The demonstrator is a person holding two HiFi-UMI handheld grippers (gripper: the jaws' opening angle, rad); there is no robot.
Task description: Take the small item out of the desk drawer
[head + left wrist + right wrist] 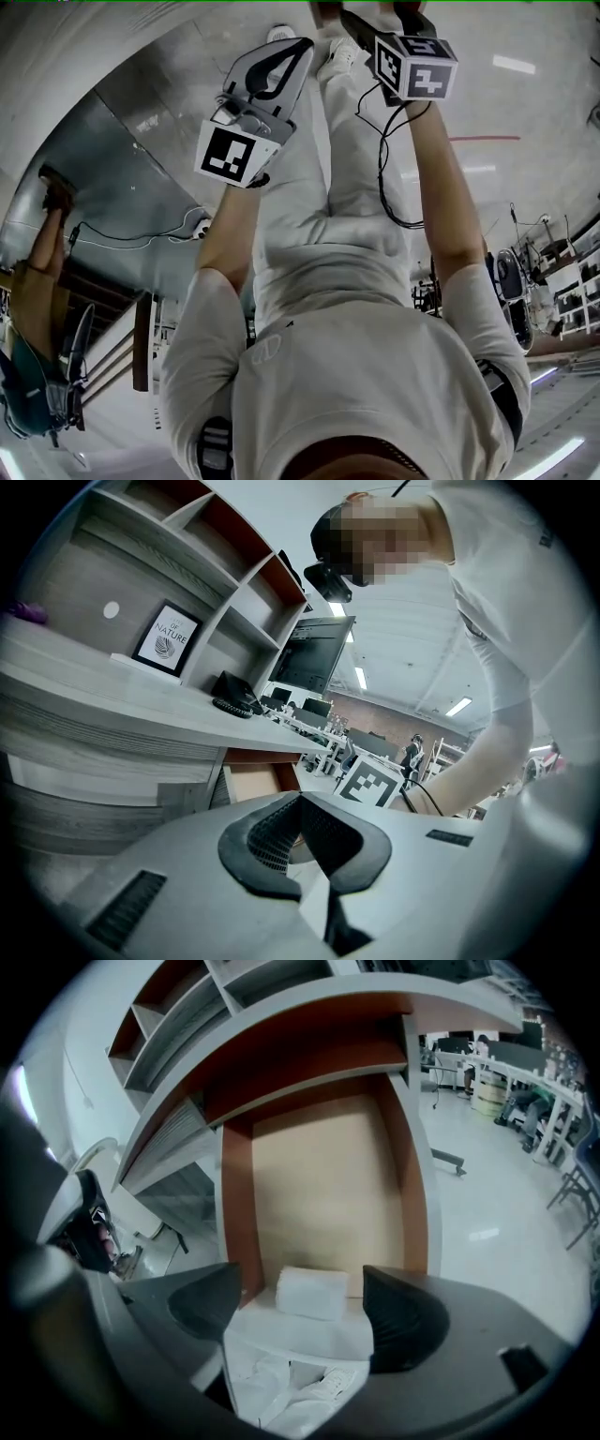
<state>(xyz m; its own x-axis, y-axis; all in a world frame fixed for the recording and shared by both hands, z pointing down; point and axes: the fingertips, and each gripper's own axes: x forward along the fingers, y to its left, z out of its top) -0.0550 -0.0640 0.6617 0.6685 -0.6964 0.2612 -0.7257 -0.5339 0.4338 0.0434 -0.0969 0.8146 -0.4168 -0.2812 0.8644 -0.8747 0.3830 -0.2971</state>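
Office desks run off into the background, and a pale wood worktop [122, 700] with shelves [187, 536] above it fills my left gripper view. A framed picture [166, 639] leans at 10 o'clock, a black object [234, 694] lies on the worktop nearer centre, and a monitor [309, 653] stands at 12 o'clock. I judge the task about half done: the drawer [323, 1185] under the worktop is pulled out with its tan floor bare. The small white item [312, 1293] sits at the drawer's near end, at 6 o'clock in the right gripper view, by the white front. I cannot tell whether it lies on the floor or on the front's rim. My right gripper [302, 1288] hangs over it with its jaws spread wide, one at 9 and one at 3 o'clock of the item, neither pad touching. My left gripper [298, 801] is off to the side, its jaws pressed together on nothing. What is left is to close on the item and lift it clear. The drawer's brown side at 9 o'clock leaves that jaw little room, and the worktop overhangs the far end, but neither looks likely to block a lift straight out.
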